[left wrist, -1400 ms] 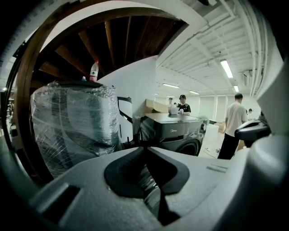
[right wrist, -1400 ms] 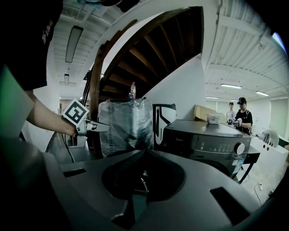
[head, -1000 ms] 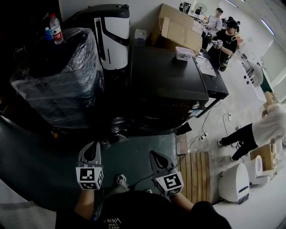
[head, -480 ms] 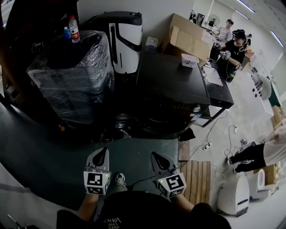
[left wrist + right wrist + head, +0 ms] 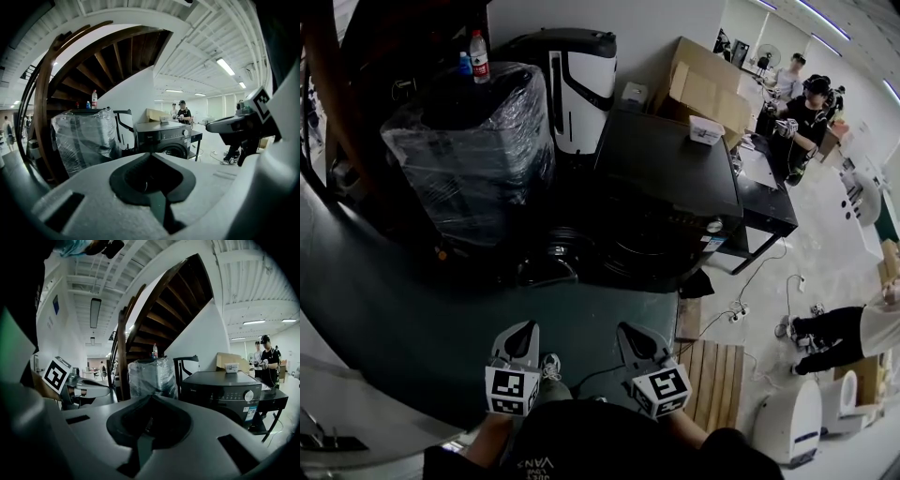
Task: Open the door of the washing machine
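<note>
1. I see my left tongs [image 5: 523, 331] low in the head view. Their two tips are pressed together with nothing between them.
2. My right tongs [image 5: 628, 332] are just beside them, also pressed together and holding nothing.
3. Both tongs hang in the air over the dark green floor [image 5: 591, 314] and touch nothing.
4. The big black front-loading washing machine [image 5: 670, 173] stands ahead of the tongs, a little to the right and well apart from both.
5. Its round door [image 5: 172, 151] is on the front and looks shut.
6. A small white box [image 5: 705, 129] sits on top of the washing machine, near the back.
7. To the left stands a dark boxy thing wrapped in clear plastic film [image 5: 469, 141]. A clear bottle with a red cap [image 5: 478, 44] stands on top of it.
8. Between the wrapped thing and the washing machine, a tall white and black machine [image 5: 578, 84] stands by the wall.
9. Brown cardboard boxes [image 5: 712, 80] are piled behind the washing machine.
10. A black surface [image 5: 766, 192] stands just beside the washing machine on its right.
11. A slatted wooden pallet [image 5: 712, 375] lies on the floor, right of my right tongs.
12. Some people [image 5: 811, 103] stand far back on the right.
</note>
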`<state>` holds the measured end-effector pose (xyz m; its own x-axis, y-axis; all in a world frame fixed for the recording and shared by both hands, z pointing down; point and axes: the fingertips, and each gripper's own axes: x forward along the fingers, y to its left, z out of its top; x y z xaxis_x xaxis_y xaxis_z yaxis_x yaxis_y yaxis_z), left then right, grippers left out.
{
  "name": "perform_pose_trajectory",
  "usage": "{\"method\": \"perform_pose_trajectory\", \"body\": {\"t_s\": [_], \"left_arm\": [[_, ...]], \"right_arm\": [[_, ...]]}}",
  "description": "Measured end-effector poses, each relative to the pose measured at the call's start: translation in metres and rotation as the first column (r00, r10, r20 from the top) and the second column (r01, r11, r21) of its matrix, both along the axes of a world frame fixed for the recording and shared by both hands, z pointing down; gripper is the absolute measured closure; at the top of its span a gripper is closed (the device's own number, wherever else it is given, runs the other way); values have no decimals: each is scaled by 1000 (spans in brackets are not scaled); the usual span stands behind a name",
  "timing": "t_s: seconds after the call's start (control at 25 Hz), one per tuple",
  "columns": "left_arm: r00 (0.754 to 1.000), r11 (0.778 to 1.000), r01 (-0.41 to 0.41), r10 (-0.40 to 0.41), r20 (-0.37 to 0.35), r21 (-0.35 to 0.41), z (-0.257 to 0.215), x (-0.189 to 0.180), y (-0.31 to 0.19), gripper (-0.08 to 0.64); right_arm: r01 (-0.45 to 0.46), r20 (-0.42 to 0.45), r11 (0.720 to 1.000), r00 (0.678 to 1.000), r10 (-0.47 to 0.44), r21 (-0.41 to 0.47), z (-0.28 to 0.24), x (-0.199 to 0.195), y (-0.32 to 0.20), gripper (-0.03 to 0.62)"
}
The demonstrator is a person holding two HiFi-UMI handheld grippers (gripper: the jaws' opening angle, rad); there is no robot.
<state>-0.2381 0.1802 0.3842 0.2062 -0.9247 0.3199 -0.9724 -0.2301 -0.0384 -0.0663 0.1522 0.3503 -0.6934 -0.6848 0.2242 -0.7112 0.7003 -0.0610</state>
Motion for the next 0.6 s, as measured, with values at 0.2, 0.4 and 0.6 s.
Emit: {"method": "perform_pose_trajectory", "body": {"t_s": [0.2, 0.4, 0.6], "left_arm": [[1000, 1000, 3, -3, 4, 5, 1, 17, 17, 541], [1000, 1000, 9, -9, 14, 13, -2, 26, 27, 541], [1000, 1000, 13, -13, 19, 8, 1, 35, 34, 541]], "right_arm": [[23, 3, 1000, 1000, -22, -12, 2, 9, 16, 589], [33, 11, 999, 999, -33, -10, 1, 15, 23, 589], [39, 11, 999, 999, -39, -8, 7, 23, 28, 589]]}}
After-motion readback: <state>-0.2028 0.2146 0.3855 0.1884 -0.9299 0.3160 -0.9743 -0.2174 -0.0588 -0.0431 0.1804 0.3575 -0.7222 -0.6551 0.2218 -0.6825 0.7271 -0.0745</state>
